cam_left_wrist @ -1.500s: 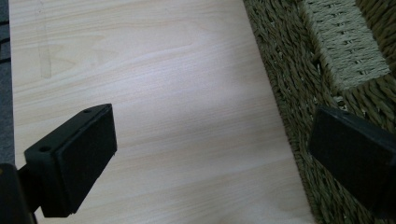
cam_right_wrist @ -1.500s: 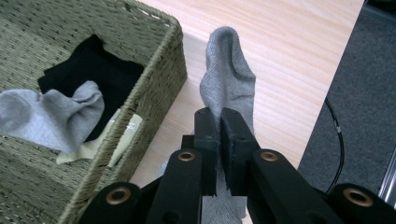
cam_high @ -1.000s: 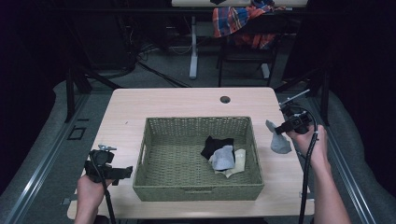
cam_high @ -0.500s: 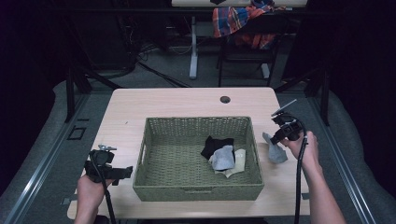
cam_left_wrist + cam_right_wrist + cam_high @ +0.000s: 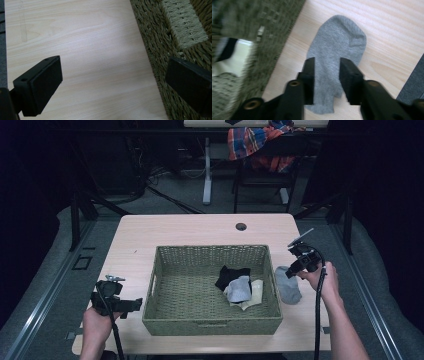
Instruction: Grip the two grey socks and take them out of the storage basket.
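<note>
A dark room surrounds the pale worktop (image 5: 180, 232), with a woven basket (image 5: 212, 325) at centre frame holding black, grey and cream socks (image 5: 237, 282). At lower left, the left gripper (image 5: 112, 82) has its fingers wide beside the basket. At right, the right gripper (image 5: 327, 72) has fingers narrow, over a grey sock (image 5: 337, 47) lying flat beside the basket.

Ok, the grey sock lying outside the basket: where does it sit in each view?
High view: the grey sock lies on the table right of the wicker basket, just beside the right gripper.
Left gripper view: not in it; table and basket wall there.
Right gripper view: the sock is centre frame, its near end between the jaws.
Shared landmark: the wicker basket.
</note>
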Demonstrator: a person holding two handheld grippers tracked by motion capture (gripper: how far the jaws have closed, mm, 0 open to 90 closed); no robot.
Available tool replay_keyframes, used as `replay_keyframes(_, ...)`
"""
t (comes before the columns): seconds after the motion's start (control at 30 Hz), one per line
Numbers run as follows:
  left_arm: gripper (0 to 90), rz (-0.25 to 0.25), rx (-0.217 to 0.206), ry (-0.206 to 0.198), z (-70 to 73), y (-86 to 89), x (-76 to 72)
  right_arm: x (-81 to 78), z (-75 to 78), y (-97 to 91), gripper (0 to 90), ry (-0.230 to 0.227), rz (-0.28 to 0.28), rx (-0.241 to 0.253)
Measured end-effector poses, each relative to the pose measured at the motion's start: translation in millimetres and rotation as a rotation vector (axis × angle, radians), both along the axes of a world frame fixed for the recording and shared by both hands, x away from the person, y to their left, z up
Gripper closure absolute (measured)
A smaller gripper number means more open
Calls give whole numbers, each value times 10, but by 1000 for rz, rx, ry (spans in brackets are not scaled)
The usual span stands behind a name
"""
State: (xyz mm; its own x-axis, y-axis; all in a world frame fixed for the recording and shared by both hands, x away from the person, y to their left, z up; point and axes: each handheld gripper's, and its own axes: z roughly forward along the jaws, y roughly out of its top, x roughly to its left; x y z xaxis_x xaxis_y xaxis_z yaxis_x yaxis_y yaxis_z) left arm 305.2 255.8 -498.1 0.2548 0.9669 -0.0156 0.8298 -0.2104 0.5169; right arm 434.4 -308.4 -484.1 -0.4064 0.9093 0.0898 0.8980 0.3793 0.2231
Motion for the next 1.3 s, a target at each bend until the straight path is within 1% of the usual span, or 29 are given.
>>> replay_keyframes(0.03,15,-1,1,0,0,0,0,0,0,0,637,0,0,0)
replay_keyframes(0.07,15,-2,0,1,0,-1,0,-23,72,11,552,-28,-13,31)
replay_keyframes(0.1,15,-2,1,0,1,-1,0,-23,72,11,552,-28,-13,31)
replay_keyframes(0.13,15,-2,0,0,1,-1,0,-41,202,-16,475,-34,-5,68)
replay_keyframes(0.17,15,-1,0,0,-1,0,1,-59,271,-26,422,-47,-1,94)
replay_keyframes(0.23,15,-1,1,0,-2,-2,3,-102,412,-37,352,-73,1,144)
replay_keyframes(0.27,15,-1,1,0,-2,-2,3,-102,412,-37,352,-73,1,144)
replay_keyframes(0.33,15,-3,0,3,-1,-2,4,-149,539,-23,262,-102,10,177)
replay_keyframes(0.37,15,-3,1,3,-1,-3,4,-173,589,0,240,-120,8,196)
replay_keyframes(0.4,15,-3,1,3,-1,-3,4,-193,637,18,229,-125,21,209)
replay_keyframes(0.47,15,-3,1,3,-1,-3,4,-227,717,73,173,-135,56,228)
replay_keyframes(0.5,15,-1,1,1,-2,-5,3,-242,741,114,144,-138,68,230)
replay_keyframes(0.53,15,-1,1,2,-2,-5,3,-261,774,169,138,-136,85,219)
replay_keyframes(0.57,15,-1,1,1,-2,-5,3,-285,801,259,96,-141,106,218)
replay_keyframes(0.63,15,-3,1,3,0,-2,2,-295,821,354,22,-114,147,193)
replay_keyframes(0.67,15,-3,1,3,0,-2,2,-295,821,354,22,-114,147,193)
replay_keyframes(0.7,15,-1,2,1,-1,-1,2,-306,820,413,10,-116,156,181)
replay_keyframes(0.73,15,0,1,0,-1,-1,1,-323,822,511,0,-114,184,181)
replay_keyframes(0.77,15,-2,2,2,-1,-1,2,-323,822,511,0,-114,184,181)
replay_keyframes(0.83,15,-2,2,0,0,-3,0,-338,795,616,0,-102,200,179)
replay_keyframes(0.9,15,-2,2,2,-1,-2,0,-343,746,746,0,-81,239,168)
replay_keyframes(0.93,15,-2,2,2,-1,-2,0,-343,746,746,0,-81,239,168)
replay_keyframes(1.03,16,-1,1,1,-1,-1,0,-342,680,886,0,-76,273,161)
replay_keyframes(1.13,16,-3,2,3,-2,-6,2,-350,652,949,0,-73,285,167)
replay_keyframes(1.17,16,-3,3,3,-3,-8,2,-352,624,1007,0,-67,308,154)
replay_keyframes(1.2,16,-2,3,2,-3,-9,2,-352,624,1007,0,-67,308,154)
replay_keyframes(1.23,16,-3,3,2,-3,-7,2,-354,604,1041,0,-63,315,152)
replay_keyframes(1.27,16,-3,4,2,-3,-6,2,-353,564,1106,0,-49,335,146)
replay_keyframes(1.3,16,-2,3,2,-3,-5,1,-353,564,1106,0,-49,335,146)
